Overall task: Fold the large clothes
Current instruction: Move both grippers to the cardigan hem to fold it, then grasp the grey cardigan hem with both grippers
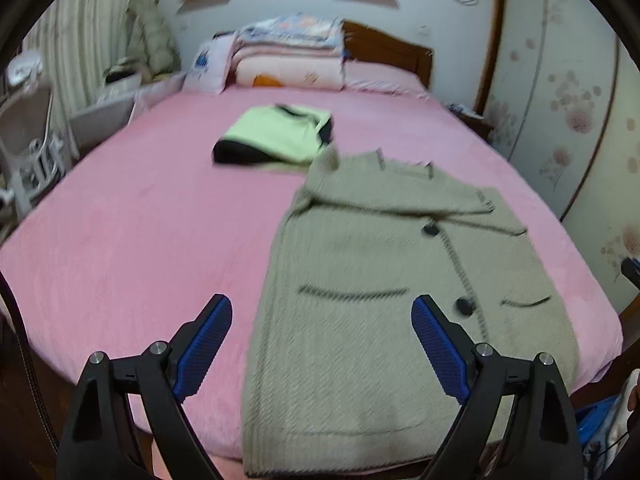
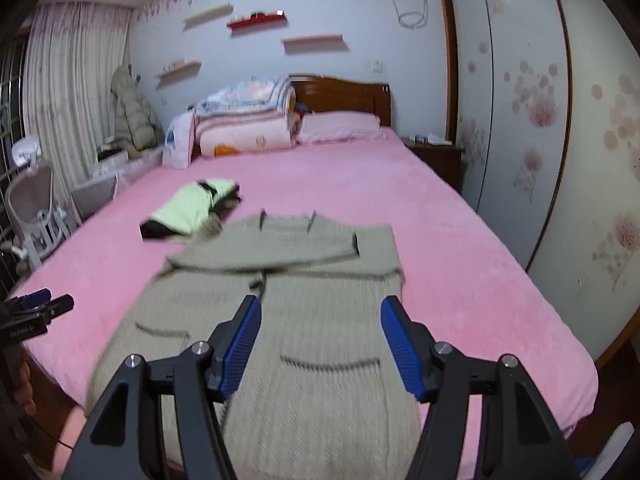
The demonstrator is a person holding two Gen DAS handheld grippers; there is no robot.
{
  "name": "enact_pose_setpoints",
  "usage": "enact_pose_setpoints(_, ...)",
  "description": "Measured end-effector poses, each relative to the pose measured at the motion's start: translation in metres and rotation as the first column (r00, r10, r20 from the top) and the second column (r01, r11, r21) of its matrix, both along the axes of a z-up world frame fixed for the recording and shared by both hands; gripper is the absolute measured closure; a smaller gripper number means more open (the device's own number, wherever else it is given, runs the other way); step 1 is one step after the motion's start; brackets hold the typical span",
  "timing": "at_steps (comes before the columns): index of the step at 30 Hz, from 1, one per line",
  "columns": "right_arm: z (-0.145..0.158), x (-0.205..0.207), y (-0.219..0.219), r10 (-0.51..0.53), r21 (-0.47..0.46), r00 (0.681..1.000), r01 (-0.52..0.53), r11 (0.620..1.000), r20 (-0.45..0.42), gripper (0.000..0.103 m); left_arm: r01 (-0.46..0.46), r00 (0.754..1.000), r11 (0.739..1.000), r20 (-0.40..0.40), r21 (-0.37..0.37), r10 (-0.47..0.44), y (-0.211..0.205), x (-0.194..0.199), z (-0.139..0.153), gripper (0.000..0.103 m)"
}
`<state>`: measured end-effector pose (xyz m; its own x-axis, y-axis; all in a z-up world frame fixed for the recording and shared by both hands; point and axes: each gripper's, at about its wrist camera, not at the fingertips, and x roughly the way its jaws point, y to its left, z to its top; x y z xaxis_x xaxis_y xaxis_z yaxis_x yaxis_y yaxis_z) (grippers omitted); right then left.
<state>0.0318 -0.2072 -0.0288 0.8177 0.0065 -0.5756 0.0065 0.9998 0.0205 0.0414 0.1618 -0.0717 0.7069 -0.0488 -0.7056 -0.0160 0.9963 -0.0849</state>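
Left hand-held gripper (image 1: 322, 318): jaws wide apart, empty, lower centre of frame. Right hand-held gripper (image 2: 320, 316): jaws apart, empty. Both angled downward over the beige cardigan (image 1: 380, 280), spread at the pink bed (image 1: 140, 240) edge. Risk: pinching one knit layer only, dragging sleeves askew.

A large beige knitted cardigan (image 1: 360, 272) lies flat on the pink bed (image 1: 140, 240), front up, with dark buttons down its placket and two dark-trimmed pockets. Both sleeves are folded across the chest, and its hem hangs over the bed's near edge. Beyond its collar, a folded light-green garment (image 1: 276, 136) with black trim lies touching it.
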Motion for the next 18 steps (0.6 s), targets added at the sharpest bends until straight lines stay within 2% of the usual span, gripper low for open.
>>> enact_pose_setpoints(4, -0.037, -0.002, -0.009, -0.021, -0.035, 0.996, 0.018, 0.999, -0.084, 0.041, -0.046, 0.995, 0.999, -0.087, 0.016, 0.048, 0.021, 0.001, -0.042, 0.012)
enact_pose_setpoints(11, -0.101, -0.009, -0.05, -0.046, -0.009, 0.955, 0.045, 0.999, -0.292, 0.041, -0.017, 0.959, 0.999, -0.283, -0.045, 0.004, 0.04, -0.004, -0.106, 0.013)
enact_pose_setpoints(14, -0.119, -0.019, -0.066, -0.045, 0.004, 0.934, 0.05, 0.999, -0.354, 0.041, 0.012, 0.943, 0.999, -0.331, -0.037, -0.024, 0.041, -0.01, -0.124, 0.012)
enact_pose_setpoints(18, -0.144, -0.032, -0.083, -0.023, 0.043, 0.908, 0.045, 0.998, -0.419, 0.041, 0.042, 0.934, 0.995, -0.35, -0.095, -0.073, 0.046, -0.018, -0.141, 0.012)
